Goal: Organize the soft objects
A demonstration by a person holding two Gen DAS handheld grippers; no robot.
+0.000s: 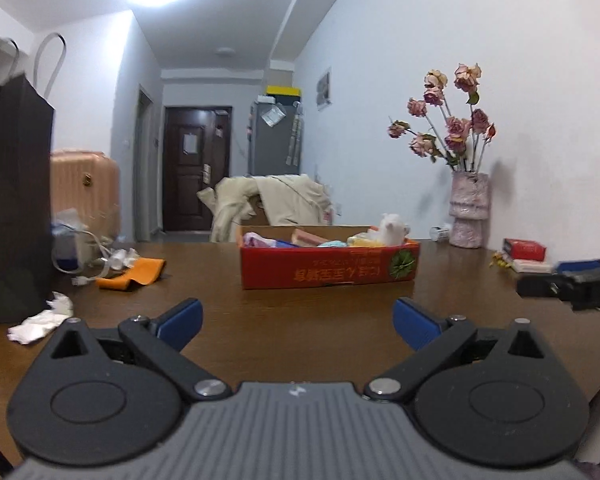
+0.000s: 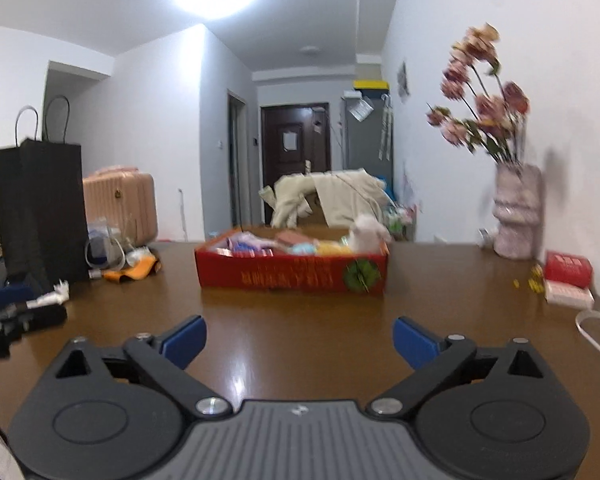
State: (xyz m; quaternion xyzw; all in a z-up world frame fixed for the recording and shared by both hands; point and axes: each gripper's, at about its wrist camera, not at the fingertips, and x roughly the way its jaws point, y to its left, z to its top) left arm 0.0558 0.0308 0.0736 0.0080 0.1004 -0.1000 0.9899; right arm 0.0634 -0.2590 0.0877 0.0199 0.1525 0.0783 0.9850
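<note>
Gaping wide and empty, both the left gripper [image 1: 298, 322] and right gripper [image 2: 300, 340] face the red box [image 1: 328, 266]. Only the right wrist view shows a white cable [image 2: 596, 330].

Box wall [image 1: 328, 270] hides the soft objects' [image 1: 332, 240] lower parts.
</note>
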